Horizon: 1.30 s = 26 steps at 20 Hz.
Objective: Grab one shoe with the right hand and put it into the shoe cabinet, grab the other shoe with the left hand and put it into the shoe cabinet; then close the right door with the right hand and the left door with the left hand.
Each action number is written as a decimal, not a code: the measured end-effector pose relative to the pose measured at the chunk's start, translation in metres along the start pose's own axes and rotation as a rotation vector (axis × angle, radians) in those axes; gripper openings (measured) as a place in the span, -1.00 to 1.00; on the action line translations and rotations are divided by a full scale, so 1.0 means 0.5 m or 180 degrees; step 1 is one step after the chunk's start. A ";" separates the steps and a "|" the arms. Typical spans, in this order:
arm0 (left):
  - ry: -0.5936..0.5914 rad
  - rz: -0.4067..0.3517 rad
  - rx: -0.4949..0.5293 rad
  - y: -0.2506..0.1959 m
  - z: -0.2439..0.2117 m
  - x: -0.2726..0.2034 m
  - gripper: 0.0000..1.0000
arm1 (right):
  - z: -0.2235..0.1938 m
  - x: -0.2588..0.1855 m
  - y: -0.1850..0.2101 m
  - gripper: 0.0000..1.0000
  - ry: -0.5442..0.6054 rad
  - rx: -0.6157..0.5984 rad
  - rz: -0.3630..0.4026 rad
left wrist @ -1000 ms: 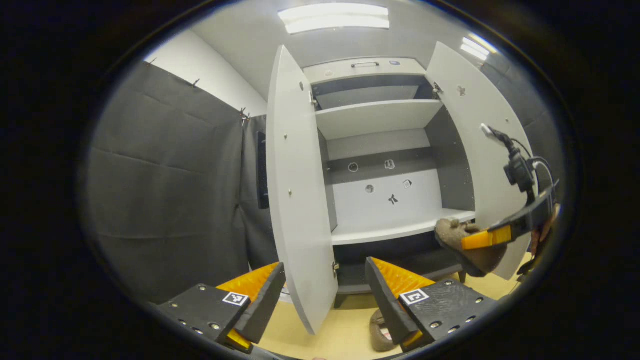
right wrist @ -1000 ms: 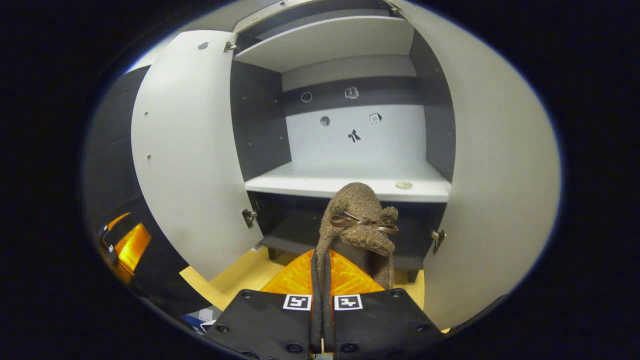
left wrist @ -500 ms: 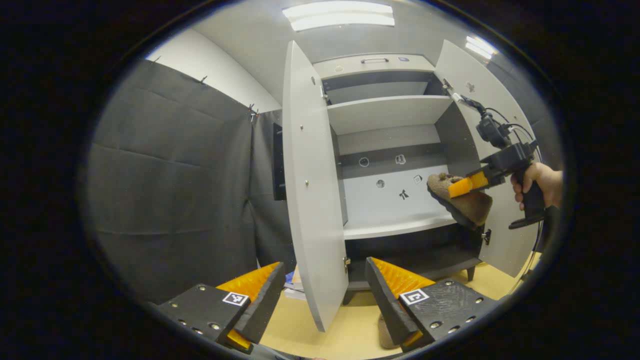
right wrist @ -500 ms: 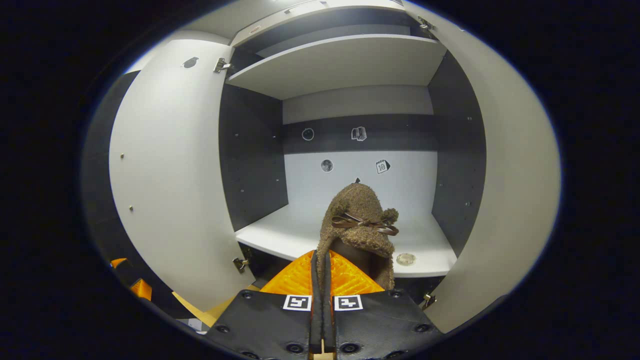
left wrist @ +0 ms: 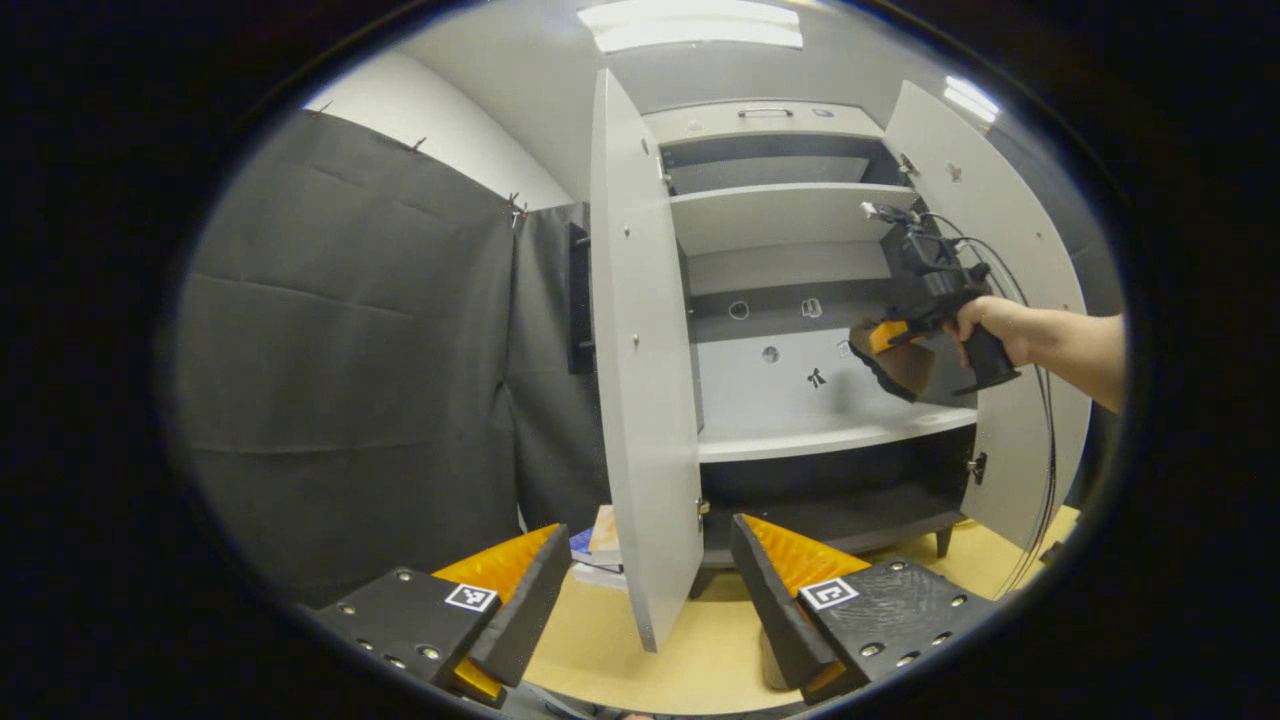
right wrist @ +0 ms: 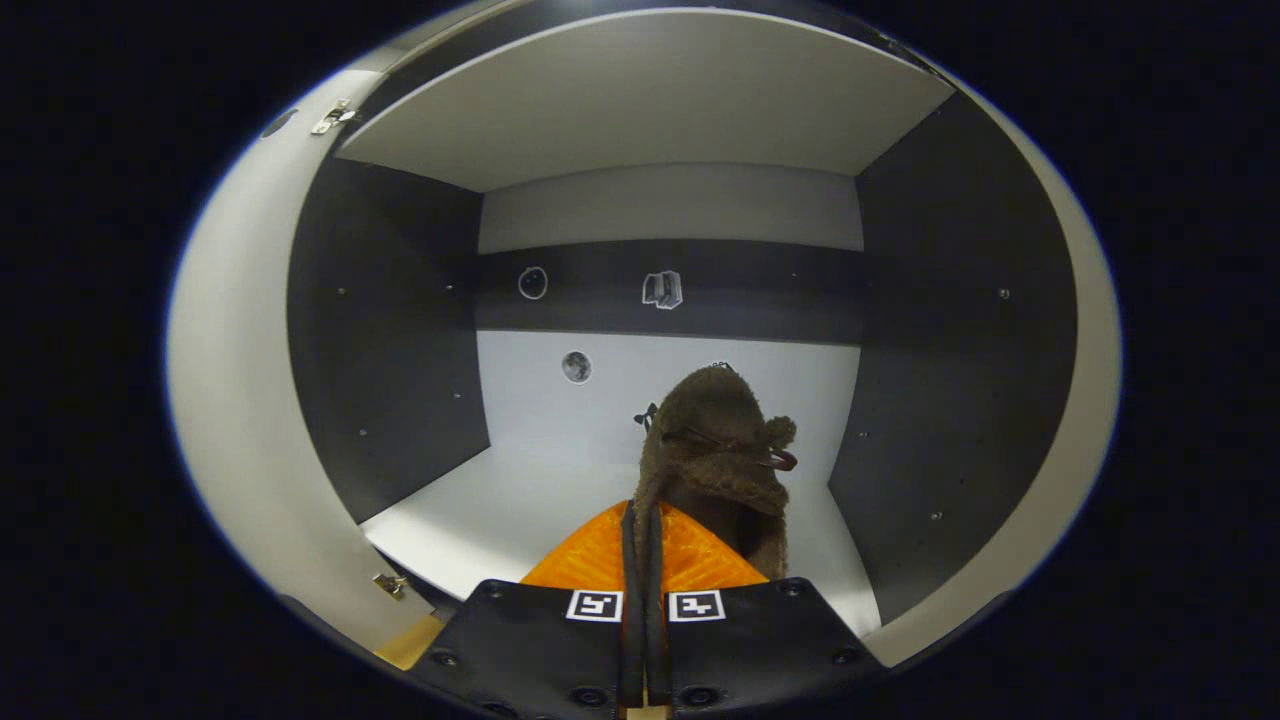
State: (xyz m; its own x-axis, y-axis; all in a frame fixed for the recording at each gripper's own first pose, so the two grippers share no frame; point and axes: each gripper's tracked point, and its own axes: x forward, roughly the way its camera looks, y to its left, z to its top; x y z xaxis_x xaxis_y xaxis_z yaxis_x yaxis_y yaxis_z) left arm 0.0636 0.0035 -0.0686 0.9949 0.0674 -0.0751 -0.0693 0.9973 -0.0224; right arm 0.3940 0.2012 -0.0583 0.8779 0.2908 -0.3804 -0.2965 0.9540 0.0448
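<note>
Fuzzy brown slipper with a thin ribbon bow hangs pinched between the closed fingers of the right hand-held gripper, held above the white middle shelf inside the open grey-and-white shoe cabinet. Left hand-held gripper is spread open and empty, low before the cabinet's left door.

Right gripper: we see its fingers pressed nearly together at 6 o'clock of the right gripper view, pinching something between them.
Right hand: at 3 o'clock of the left gripper view we find it wrapped round that gripper's handle, forearm bare and stretched out level (raised about chest-high, as far as we can judge).
Left gripper: fingers spread wide at 6 o'clock of its own view, gripping nothing.
</note>
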 end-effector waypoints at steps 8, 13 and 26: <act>0.0186 -0.0236 -0.0064 -0.036 -0.046 0.008 1.00 | 0.012 0.007 -0.002 0.04 -0.0130 -0.0038 -0.0149; 0.0386 -0.0530 -0.0182 -0.097 -0.102 0.031 1.00 | 0.017 -0.110 -0.014 0.96 -0.0619 -0.0153 -0.0209; 0.1315 -0.1108 -0.0013 -0.264 -0.383 0.125 0.87 | -0.095 -0.405 -0.039 0.93 -0.1146 -0.0369 -0.0371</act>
State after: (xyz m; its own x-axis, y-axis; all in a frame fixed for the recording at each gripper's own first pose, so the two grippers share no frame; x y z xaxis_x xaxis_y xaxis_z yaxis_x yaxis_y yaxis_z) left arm 0.1208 -0.1290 -0.2613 0.8474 -0.2844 -0.4484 0.2584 0.9586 -0.1197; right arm 0.2040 0.1200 -0.0262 0.9778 0.2079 -0.0277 -0.2096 0.9735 -0.0919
